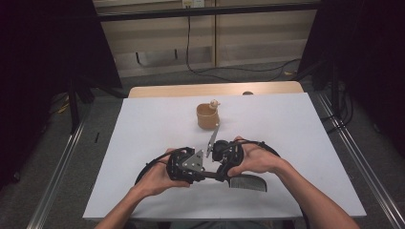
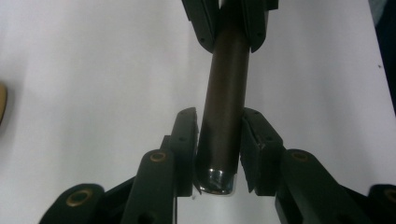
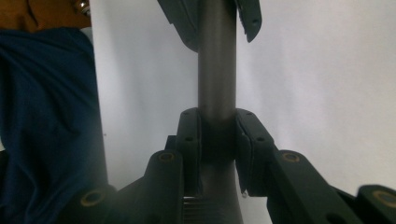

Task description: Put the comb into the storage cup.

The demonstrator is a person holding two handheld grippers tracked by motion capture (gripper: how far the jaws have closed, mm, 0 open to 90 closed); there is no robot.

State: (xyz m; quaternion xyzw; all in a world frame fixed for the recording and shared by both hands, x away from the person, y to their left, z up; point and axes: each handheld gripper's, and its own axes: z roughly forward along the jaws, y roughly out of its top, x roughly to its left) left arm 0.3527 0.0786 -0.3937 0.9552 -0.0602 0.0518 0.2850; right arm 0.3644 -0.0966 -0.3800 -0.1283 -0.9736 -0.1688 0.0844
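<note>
A dark comb point(image 1: 248, 182) lies near the front of the white table, and its round dark handle point(image 1: 212, 175) points left. In the left gripper view, my left gripper point(image 2: 219, 116) is shut on the handle point(image 2: 226, 84) near its shiny metal end cap point(image 2: 215, 181). The other gripper's jaws clamp the same handle farther up. In the right gripper view, my right gripper point(image 3: 217, 116) is shut on the handle point(image 3: 216, 70) close to the comb's teeth point(image 3: 196, 210). In the high view, the left gripper point(image 1: 203, 172) and the right gripper point(image 1: 220, 174) face each other across the handle.
A tan cup point(image 1: 207, 116) with a small pale object on its rim point(image 1: 215, 102) stands upright at the middle of the white table top point(image 1: 286, 129), behind the grippers. The person's blue clothing point(image 3: 46, 116) lies just past the table's near edge.
</note>
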